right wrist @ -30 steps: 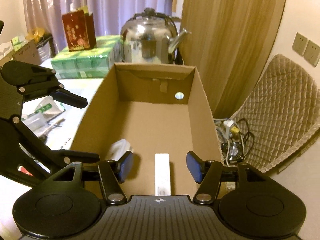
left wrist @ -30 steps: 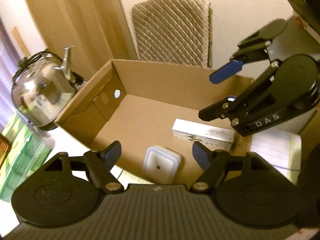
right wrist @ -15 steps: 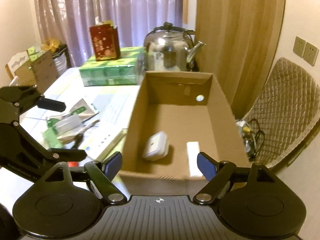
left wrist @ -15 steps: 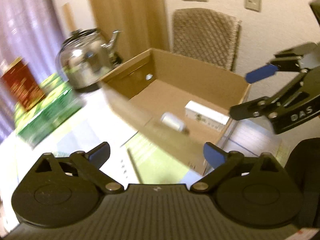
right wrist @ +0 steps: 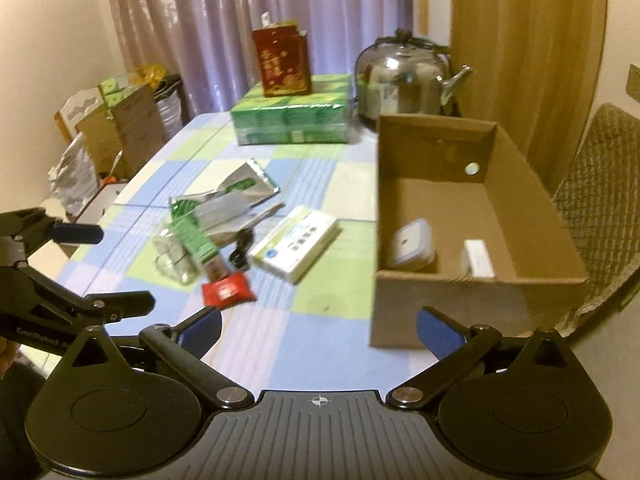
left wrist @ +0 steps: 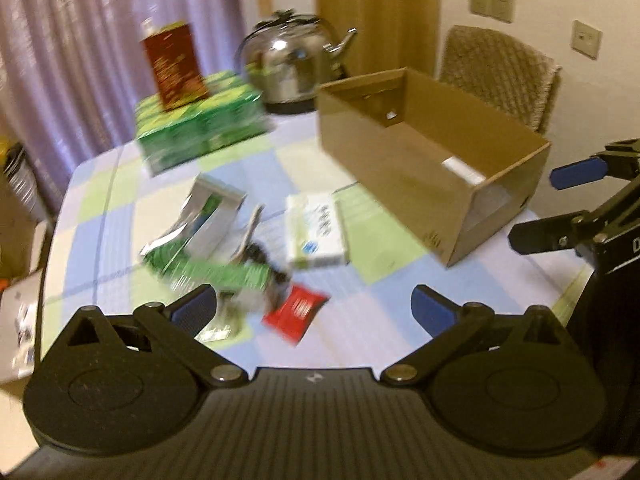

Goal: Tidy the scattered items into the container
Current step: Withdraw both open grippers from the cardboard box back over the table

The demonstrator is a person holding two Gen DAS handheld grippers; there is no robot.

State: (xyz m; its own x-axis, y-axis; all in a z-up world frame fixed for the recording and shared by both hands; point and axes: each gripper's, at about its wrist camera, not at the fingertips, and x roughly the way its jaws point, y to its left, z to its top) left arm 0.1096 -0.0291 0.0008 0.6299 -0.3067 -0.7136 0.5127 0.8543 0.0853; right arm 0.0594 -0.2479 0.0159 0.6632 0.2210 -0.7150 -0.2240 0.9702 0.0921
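Kettle [right wrist: 404, 80] behind cardboard box [right wrist: 460, 292], clutter [right wrist: 224, 236] on table [right wrist: 320, 344]

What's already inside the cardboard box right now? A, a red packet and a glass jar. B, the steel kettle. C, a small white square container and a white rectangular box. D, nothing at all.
C: in the right wrist view, the cardboard box holds a small white square container and a white rectangular box, lying apart on its floor.
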